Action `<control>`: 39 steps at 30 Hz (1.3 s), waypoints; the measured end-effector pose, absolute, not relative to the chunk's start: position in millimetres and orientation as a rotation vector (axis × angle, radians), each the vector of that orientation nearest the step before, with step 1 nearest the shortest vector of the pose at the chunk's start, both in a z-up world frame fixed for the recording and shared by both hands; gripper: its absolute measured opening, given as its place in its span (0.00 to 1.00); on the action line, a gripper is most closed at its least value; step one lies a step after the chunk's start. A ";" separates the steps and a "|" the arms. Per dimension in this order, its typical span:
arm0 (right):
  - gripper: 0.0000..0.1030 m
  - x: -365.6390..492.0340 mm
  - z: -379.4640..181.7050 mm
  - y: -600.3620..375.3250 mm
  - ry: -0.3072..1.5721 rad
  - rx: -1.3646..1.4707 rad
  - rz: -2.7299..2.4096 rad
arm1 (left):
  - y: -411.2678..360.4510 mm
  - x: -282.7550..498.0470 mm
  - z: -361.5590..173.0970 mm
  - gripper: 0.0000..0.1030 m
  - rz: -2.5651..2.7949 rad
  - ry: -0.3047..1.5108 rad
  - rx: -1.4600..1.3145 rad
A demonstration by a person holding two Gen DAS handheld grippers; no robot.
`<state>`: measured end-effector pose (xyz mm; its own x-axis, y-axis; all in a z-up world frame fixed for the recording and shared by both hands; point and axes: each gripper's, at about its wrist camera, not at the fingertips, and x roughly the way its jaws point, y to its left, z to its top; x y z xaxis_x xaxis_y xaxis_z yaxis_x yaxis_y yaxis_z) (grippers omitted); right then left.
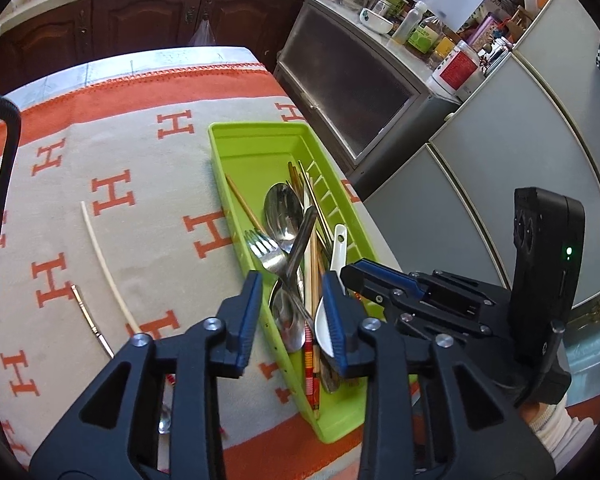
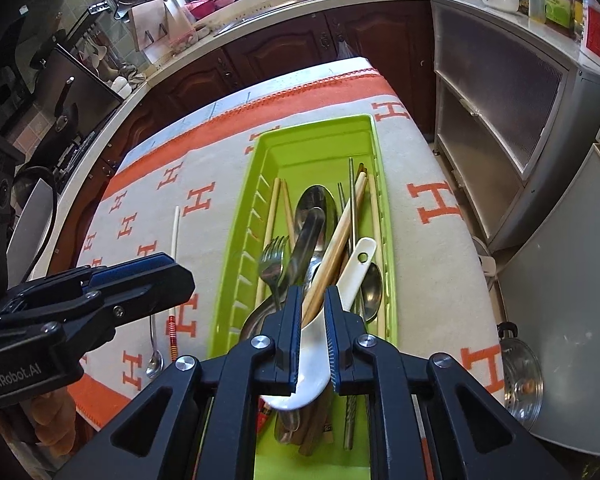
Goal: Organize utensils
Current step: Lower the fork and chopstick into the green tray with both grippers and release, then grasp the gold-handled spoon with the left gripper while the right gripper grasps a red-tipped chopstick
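A lime-green tray (image 1: 256, 148) (image 2: 320, 140) lies on the orange-and-cream cloth and holds several spoons, a fork (image 1: 266, 250) (image 2: 274, 258), chopsticks and a white ceramic spoon (image 1: 334, 256) (image 2: 358, 264). My left gripper (image 1: 290, 290) is open over the tray's near left wall, holding nothing. My right gripper (image 2: 313, 300) hovers over the near end of the tray, jaws narrowly apart above the white spoon's bowl, gripping nothing. It also shows in the left wrist view (image 1: 352, 276). On the cloth left of the tray lie a white chopstick (image 1: 106, 268) (image 2: 176, 232), a metal chopstick (image 1: 92, 322), a small spoon (image 2: 154, 344) and a striped chopstick (image 2: 173, 332).
The table's right edge drops off close beside the tray toward grey cabinets (image 1: 480, 208) and a steel pot (image 2: 520, 380) on the floor. Dark wooden cabinets (image 2: 300, 44) and a cluttered counter stand beyond the table's far edge. A black cable (image 1: 4, 184) hangs at the left.
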<state>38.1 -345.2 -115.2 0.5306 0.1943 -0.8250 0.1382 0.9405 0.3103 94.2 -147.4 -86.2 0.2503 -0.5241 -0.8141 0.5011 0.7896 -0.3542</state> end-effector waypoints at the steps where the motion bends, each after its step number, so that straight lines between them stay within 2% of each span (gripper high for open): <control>1: 0.11 35.0 -112.9 -343.9 1.014 0.359 0.037 | -143.9 91.0 -83.3 0.35 -0.692 1.111 -0.022; 19: 0.11 4.1 -65.9 -291.8 0.965 0.279 0.133 | -59.7 46.4 -44.0 0.37 -0.552 0.999 0.029; 26: 0.11 7.1 -60.3 -263.4 0.980 0.242 0.177 | -31.5 44.7 -45.2 0.37 -0.496 0.979 0.023; 31: 0.16 10.5 -63.0 -245.9 0.997 0.223 0.197 | -14.4 48.9 -51.4 0.37 -0.454 0.974 0.013; 39: 0.17 21.3 -72.6 -215.6 1.031 0.179 0.223 | 9.8 54.0 -70.7 0.38 -0.383 0.992 0.017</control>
